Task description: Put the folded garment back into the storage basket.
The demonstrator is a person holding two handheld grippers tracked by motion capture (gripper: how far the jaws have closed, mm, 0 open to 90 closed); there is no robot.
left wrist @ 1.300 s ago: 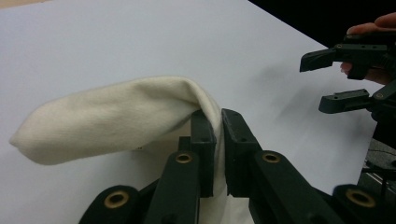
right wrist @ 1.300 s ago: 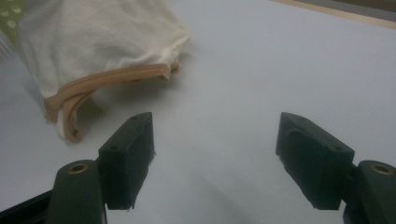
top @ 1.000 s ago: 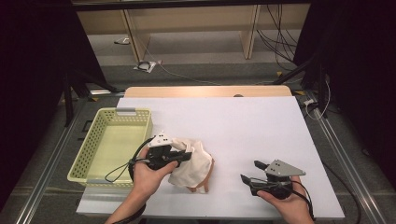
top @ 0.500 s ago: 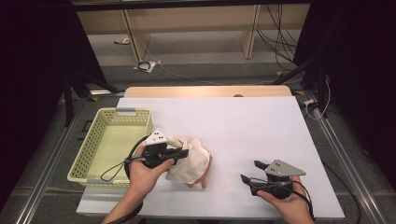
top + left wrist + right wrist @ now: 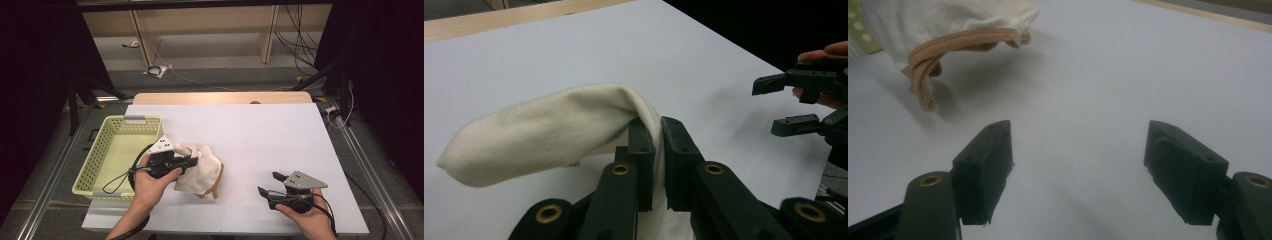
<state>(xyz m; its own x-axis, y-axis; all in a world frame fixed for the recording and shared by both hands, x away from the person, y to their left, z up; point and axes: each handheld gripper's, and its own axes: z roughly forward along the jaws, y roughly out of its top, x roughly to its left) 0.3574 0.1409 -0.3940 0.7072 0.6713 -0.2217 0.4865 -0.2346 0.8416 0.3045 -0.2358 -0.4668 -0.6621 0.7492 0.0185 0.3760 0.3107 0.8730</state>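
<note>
The left hand-held gripper [image 5: 192, 161], jaws clamped tight on a fold of cream cloth [image 5: 202, 170], has carried the bundle a little leftward across the white surface [image 5: 260, 135] toward the green basket [image 5: 107, 155] over the past second. In the left gripper view the cloth [image 5: 549, 130] hangs lifted from the pinch; the right gripper view shows its tan trim [image 5: 948, 47] dangling clear of the surface. The cloth now sits just beside the basket's near wall, not yet over it. The right hand-held gripper [image 5: 274, 184] has kept its place near the front edge, jaws spread wide and holding nothing. The drift suggests the cloth is bound for the basket, with the drop yet to come.
</note>
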